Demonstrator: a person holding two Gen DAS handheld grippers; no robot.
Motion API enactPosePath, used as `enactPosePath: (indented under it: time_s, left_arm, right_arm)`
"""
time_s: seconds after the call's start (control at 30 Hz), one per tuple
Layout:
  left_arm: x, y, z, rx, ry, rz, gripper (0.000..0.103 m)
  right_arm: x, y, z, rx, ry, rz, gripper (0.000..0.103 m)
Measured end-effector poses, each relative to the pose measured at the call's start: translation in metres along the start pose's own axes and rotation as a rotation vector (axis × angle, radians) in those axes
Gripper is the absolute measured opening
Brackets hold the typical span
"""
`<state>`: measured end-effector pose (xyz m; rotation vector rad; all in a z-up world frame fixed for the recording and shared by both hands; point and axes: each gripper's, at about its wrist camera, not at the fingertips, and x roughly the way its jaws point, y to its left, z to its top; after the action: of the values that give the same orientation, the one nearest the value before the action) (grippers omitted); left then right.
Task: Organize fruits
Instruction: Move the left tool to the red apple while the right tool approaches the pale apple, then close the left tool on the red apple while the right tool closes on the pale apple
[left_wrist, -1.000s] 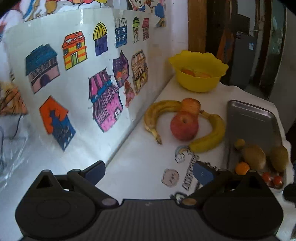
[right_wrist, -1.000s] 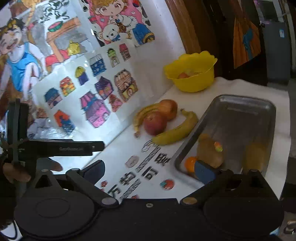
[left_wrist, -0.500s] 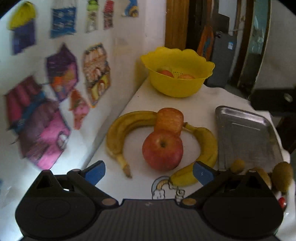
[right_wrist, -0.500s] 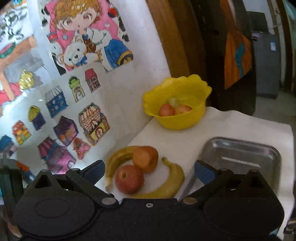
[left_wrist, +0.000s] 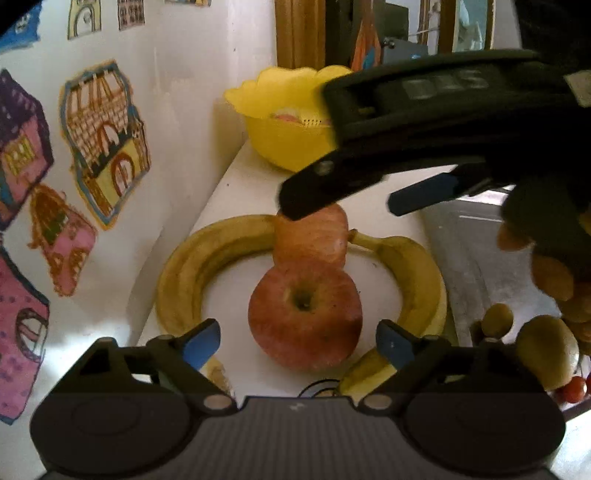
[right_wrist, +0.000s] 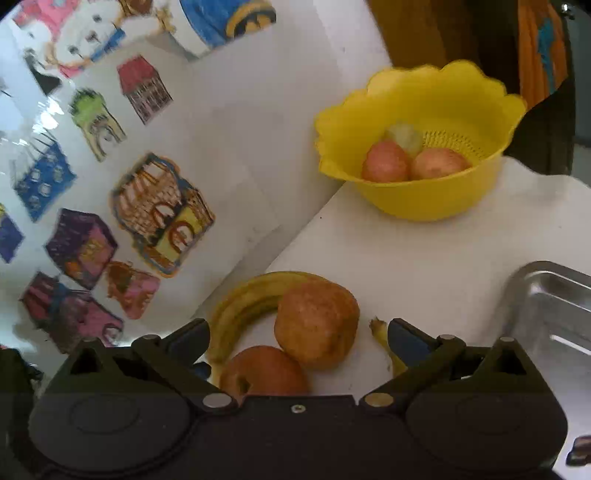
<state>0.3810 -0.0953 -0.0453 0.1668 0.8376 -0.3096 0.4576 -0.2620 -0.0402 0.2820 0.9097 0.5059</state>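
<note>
- My left gripper is spread wide around the near apple, not touching it.
- My right gripper is spread wide above the far apple.

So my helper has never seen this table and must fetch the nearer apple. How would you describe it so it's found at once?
Start at the yellow bowl by the picture wall, then come forward to the two bananas curving into a ring on the white table. Two apples touch inside that ring. Take the near apple, the redder one with its stem dimple showing, not the paler far apple.
</note>
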Motion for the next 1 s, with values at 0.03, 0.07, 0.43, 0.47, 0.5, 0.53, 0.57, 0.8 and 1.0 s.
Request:
enactPosePath:
  time_s: [0.03,0.07,0.43,0.47,0.5,0.53,0.57,0.8,1.0]
  left_arm:
    - [0.002,0.001,0.000,-0.009,0.005,-0.002,0.092]
    - [0.004,0.002,0.001,-0.018,0.009,-0.006,0.091]
    - [0.020,0.009,0.004,-0.078,0.056,-0.055,0.075]
    - [0.022,0.009,0.005,-0.081,0.060,-0.058,0.074]
    - [0.024,0.008,0.006,-0.084,0.064,-0.059,0.073]
    - [0.025,0.008,0.006,-0.085,0.066,-0.060,0.073]
    - [0.026,0.008,0.007,-0.086,0.066,-0.059,0.073]
    - [0.039,-0.001,0.007,-0.075,0.056,-0.041,0.073]
    - [0.045,-0.004,0.007,-0.068,0.048,-0.040,0.072]
  right_arm:
    - [0.006,0.001,0.002,-0.001,0.008,-0.003,0.101]
    - [0.012,0.002,0.005,-0.005,0.018,-0.006,0.100]
    - [0.063,0.001,0.025,0.047,0.186,-0.101,0.083]
    - [0.066,0.001,0.024,0.049,0.191,-0.106,0.079]
    - [0.069,0.001,0.023,0.052,0.200,-0.105,0.078]
    - [0.072,0.001,0.022,0.057,0.210,-0.107,0.077]
    - [0.073,0.001,0.020,0.053,0.208,-0.111,0.076]
    - [0.074,0.003,0.020,0.024,0.187,-0.123,0.068]
    - [0.066,0.000,0.017,0.039,0.169,-0.120,0.067]
